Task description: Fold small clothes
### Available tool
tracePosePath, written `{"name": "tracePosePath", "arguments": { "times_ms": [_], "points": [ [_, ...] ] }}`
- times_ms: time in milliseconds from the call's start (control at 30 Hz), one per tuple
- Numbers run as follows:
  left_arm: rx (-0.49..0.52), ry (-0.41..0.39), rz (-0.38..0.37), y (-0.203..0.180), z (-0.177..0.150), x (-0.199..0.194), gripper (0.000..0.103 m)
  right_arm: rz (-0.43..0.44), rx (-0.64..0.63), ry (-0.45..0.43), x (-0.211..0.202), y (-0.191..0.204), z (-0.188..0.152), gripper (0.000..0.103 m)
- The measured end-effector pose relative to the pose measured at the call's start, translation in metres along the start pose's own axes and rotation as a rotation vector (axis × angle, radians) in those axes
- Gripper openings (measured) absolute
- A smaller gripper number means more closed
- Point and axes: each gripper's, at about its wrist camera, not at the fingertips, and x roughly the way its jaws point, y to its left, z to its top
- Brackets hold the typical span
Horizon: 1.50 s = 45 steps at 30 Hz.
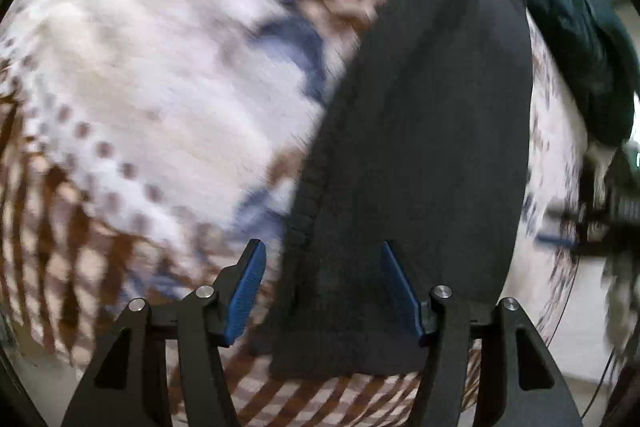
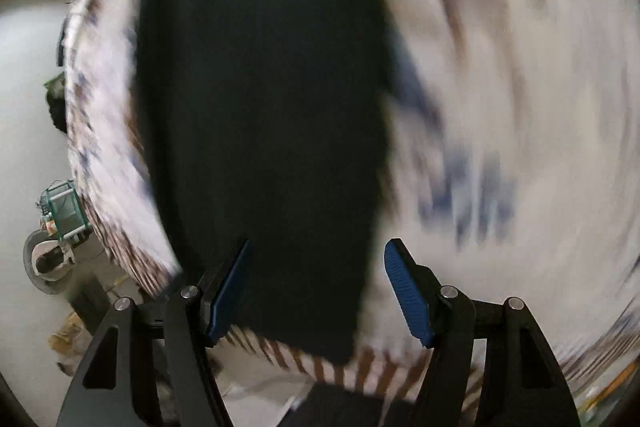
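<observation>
A small dark charcoal garment lies folded in a long flat strip on a white, brown and blue patterned cloth. My left gripper is open just above the strip's near end, blue pads either side of its left part. In the right wrist view the same dark garment runs away from me down the middle. My right gripper is open over its near end. Both views are motion-blurred.
A dark teal garment lies bunched at the far right of the patterned cloth. In the right wrist view the cloth's left edge drops to a pale floor with a green-framed box and a tape roll.
</observation>
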Motion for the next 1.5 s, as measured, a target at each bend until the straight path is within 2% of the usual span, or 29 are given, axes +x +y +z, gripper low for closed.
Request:
{"name": "tracePosePath", "arguments": {
  "times_ms": [100, 167, 233, 267, 300, 333, 367, 433, 533, 633, 700, 767, 833, 933, 967, 1000, 1067, 1167, 1200, 1233, 1267, 1300, 1367, 1433, 1500],
  "points": [
    [0.045, 0.033, 0.028, -0.013, -0.007, 0.018, 0.057, 0.079, 0.066, 0.057, 0.048, -0.03, -0.051, 0.07],
    [0.084, 0.02, 0.044, -0.02, -0.01, 0.023, 0.055, 0.147, 0.068, 0.082, 0.073, -0.037, -0.081, 0.07],
    [0.117, -0.004, 0.054, -0.024, -0.014, 0.023, 0.027, 0.205, 0.073, 0.062, 0.086, -0.036, -0.098, 0.07],
    [0.132, -0.02, 0.055, -0.026, -0.017, 0.021, 0.008, 0.236, 0.066, 0.033, 0.091, -0.034, -0.104, 0.064],
    [0.14, -0.03, 0.059, -0.026, -0.019, 0.018, 0.008, 0.256, 0.053, -0.01, 0.093, -0.031, -0.108, 0.055],
    [0.15, -0.045, 0.062, -0.027, -0.022, 0.014, 0.008, 0.249, 0.058, -0.046, 0.094, -0.03, -0.111, 0.029],
    [0.157, -0.066, 0.061, -0.03, -0.027, 0.009, 0.008, 0.244, 0.066, -0.08, 0.096, -0.031, -0.115, 0.015],
    [0.142, -0.086, 0.039, -0.029, -0.034, 0.0, 0.008, 0.223, 0.054, -0.156, 0.092, -0.032, -0.127, 0.013],
    [0.133, -0.064, 0.004, -0.024, -0.037, -0.003, 0.008, 0.206, 0.028, -0.237, 0.077, -0.038, -0.154, 0.011],
    [0.122, -0.02, -0.047, -0.014, -0.029, 0.003, 0.013, 0.247, 0.047, -0.18, 0.078, -0.05, -0.163, 0.011],
    [0.08, 0.032, -0.101, -0.001, -0.024, 0.008, 0.017, 0.252, 0.114, -0.144, 0.073, -0.063, -0.158, 0.018],
    [0.043, 0.049, -0.182, 0.017, -0.028, 0.002, 0.023, 0.251, 0.141, -0.121, 0.073, -0.068, -0.157, 0.04],
    [0.024, 0.056, -0.242, 0.029, -0.028, 0.002, 0.031, 0.289, 0.142, -0.12, 0.076, -0.07, -0.155, 0.048],
    [0.001, 0.084, -0.287, 0.038, -0.028, 0.01, 0.037, 0.312, 0.146, -0.106, 0.086, -0.07, -0.152, 0.051],
    [-0.001, 0.091, -0.296, 0.036, -0.028, 0.015, 0.041, 0.31, 0.141, -0.106, 0.091, -0.068, -0.151, 0.051],
    [-0.003, 0.095, -0.311, 0.034, -0.027, 0.02, 0.049, 0.311, 0.14, -0.111, 0.096, -0.065, -0.15, 0.051],
    [-0.007, 0.097, -0.337, 0.025, -0.024, 0.025, 0.056, 0.34, 0.14, -0.13, 0.096, -0.068, -0.148, 0.061],
    [0.012, 0.076, -0.329, 0.019, -0.023, 0.024, 0.053, 0.354, 0.131, -0.16, 0.098, -0.059, -0.151, 0.064],
    [0.019, 0.066, -0.324, 0.021, -0.024, 0.02, 0.036, 0.36, 0.129, -0.168, 0.098, -0.058, -0.155, 0.063],
    [0.028, 0.06, -0.309, 0.021, -0.026, 0.019, 0.02, 0.357, 0.128, -0.172, 0.095, -0.059, -0.158, 0.05],
    [0.025, 0.062, -0.308, 0.023, -0.028, 0.019, 0.008, 0.356, 0.128, -0.169, 0.095, -0.059, -0.16, 0.026],
    [0.014, 0.056, -0.32, 0.025, -0.028, 0.016, 0.008, 0.371, 0.128, -0.16, 0.098, -0.051, -0.161, 0.021],
    [0.028, 0.038, -0.313, 0.019, -0.026, 0.007, 0.008, 0.384, 0.14, -0.165, 0.096, -0.044, -0.165, 0.015],
    [0.048, 0.022, -0.326, 0.009, -0.022, -0.005, 0.008, 0.373, 0.116, -0.178, 0.084, -0.035, -0.166, 0.014],
    [0.071, -0.014, -0.37, -0.009, -0.011, -0.027, 0.007, 0.402, 0.1, -0.215, 0.064, -0.022, -0.167, 0.013]
  ]
}}
